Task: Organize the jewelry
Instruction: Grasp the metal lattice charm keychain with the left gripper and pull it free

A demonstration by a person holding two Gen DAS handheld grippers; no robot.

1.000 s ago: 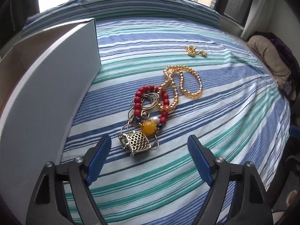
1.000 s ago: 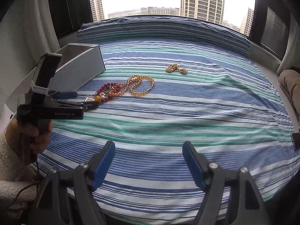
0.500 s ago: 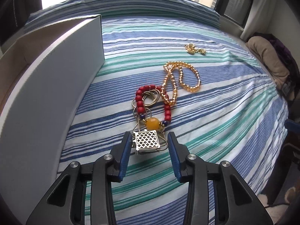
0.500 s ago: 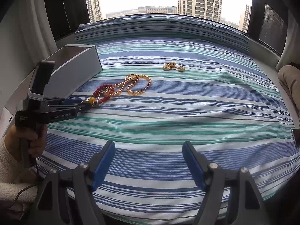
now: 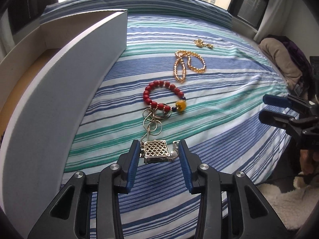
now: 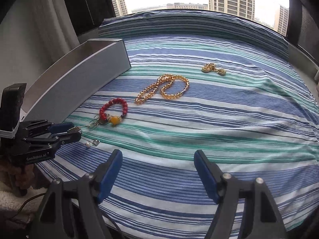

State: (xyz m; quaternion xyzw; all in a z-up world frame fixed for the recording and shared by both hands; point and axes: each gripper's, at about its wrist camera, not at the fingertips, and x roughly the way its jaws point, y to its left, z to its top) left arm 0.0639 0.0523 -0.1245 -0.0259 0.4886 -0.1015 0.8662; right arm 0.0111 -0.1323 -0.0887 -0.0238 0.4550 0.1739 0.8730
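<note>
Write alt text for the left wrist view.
The left gripper is shut on a gold lattice pendant above a striped bedspread, its chain trailing to a red bead bracelet; a white box stands left.

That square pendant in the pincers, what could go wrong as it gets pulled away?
The pendant is held by the left gripper, but its chain loops into rings lying against the red bracelet, so pulling may drag the bracelet along. A pearl piece dangles beside the pendant and may catch on the striped sheet.
</note>
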